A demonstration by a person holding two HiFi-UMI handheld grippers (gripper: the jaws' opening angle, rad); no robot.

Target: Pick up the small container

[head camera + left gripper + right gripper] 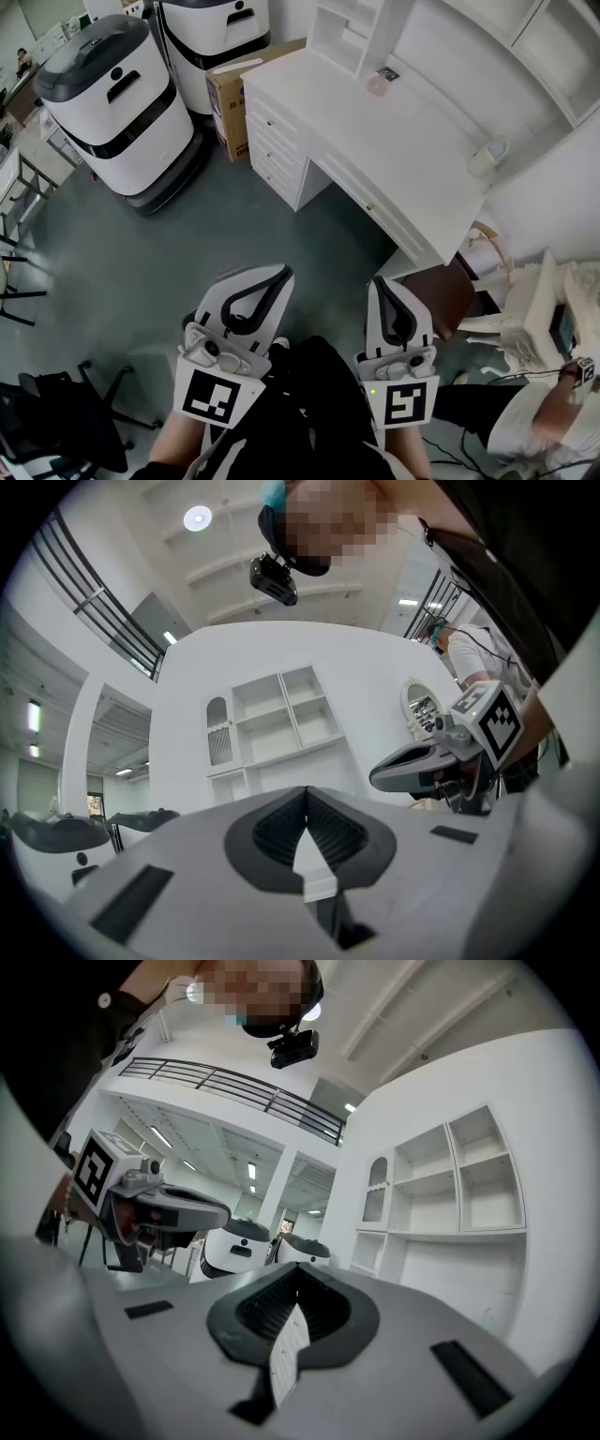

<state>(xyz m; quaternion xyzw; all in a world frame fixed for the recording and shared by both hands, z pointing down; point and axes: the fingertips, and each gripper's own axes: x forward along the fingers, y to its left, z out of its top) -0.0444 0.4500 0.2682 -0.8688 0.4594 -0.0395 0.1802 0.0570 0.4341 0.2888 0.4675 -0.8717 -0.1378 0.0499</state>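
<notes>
A small pinkish round container (378,86) stands at the back of the white desk (394,159), near the shelf unit. Both grippers are held low, close to the person's body and far from the desk. My left gripper (279,275) is shut with nothing between its jaws; in its own view the left gripper (306,797) points at a white wall of shelves. My right gripper (382,285) is shut and empty too, and in its own view the right gripper (298,1277) faces the hall. Neither gripper view shows the container.
Two white service robots (108,98) (217,37) and a cardboard box (228,98) stand left of the desk. A whitish object (488,156) sits at the desk's right end. A brown seat (442,292), a seated person (548,403) and a black chair (56,427) are nearby.
</notes>
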